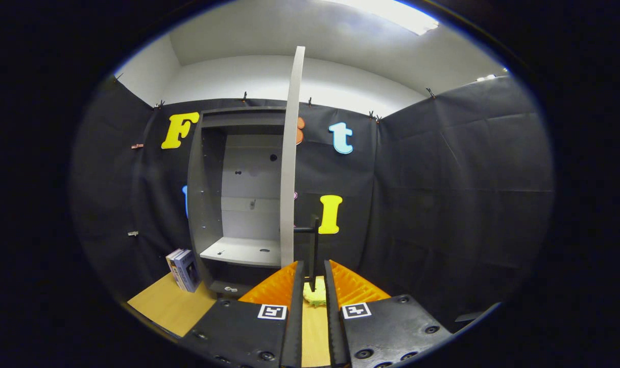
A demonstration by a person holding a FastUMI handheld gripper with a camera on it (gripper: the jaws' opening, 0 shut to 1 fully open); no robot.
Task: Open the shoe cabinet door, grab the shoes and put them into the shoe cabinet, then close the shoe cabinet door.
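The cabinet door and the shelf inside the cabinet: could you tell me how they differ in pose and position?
The door stands upright, swung open and seen edge-on; the shelf lies flat, low in the cabinet. The door carries a dark handle, which sits between the fingers of the hand-held gripper; the shelf lies beyond them, untouched. Both are pale boards.

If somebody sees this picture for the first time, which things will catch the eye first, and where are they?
First the cabinet door, swung open and seen edge-on, rising straight ahead of the gripper. Its dark handle stands between the gripper's fingers, which are nearly closed around it. Left of the door the open shoe cabinet shows a pale shelf, and a box stands on the wooden floor beside it.
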